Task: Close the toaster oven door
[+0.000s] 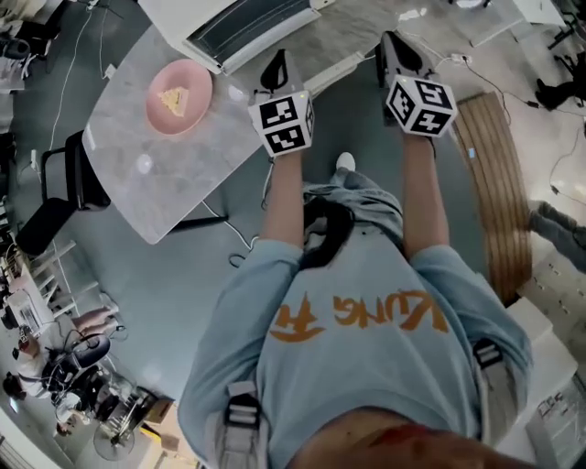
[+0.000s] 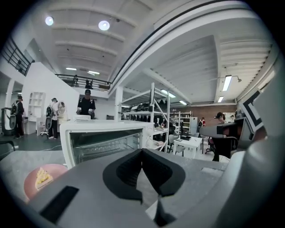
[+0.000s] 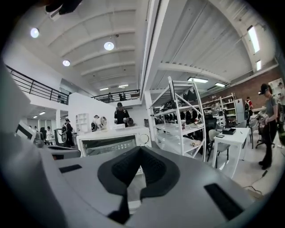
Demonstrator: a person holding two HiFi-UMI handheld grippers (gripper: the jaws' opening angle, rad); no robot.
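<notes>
The white toaster oven (image 1: pixel 245 26) stands at the far end of the marble table (image 1: pixel 174 183). Its dark glass front (image 2: pixel 104 144) shows a wire rack behind it. Its lower part is hidden by the gripper bodies, so I cannot tell how the door stands. A knob sits at the oven's right side (image 3: pixel 143 139). My left gripper (image 1: pixel 275 62) is held just off the table's near edge, pointing at the oven, jaws shut and empty (image 2: pixel 142 152). My right gripper (image 1: pixel 396 41) hangs further right, also shut on nothing (image 3: pixel 140 149). Neither touches the oven.
A pink plate (image 1: pixel 179 96) with a yellow piece of food lies on the table left of the oven. A white power strip (image 1: pixel 334 73) runs along the table edge between the grippers. A wooden bench (image 1: pixel 499 183) stands right, a black chair (image 1: pixel 55 197) left. Shelves (image 3: pixel 178 120) and people stand behind.
</notes>
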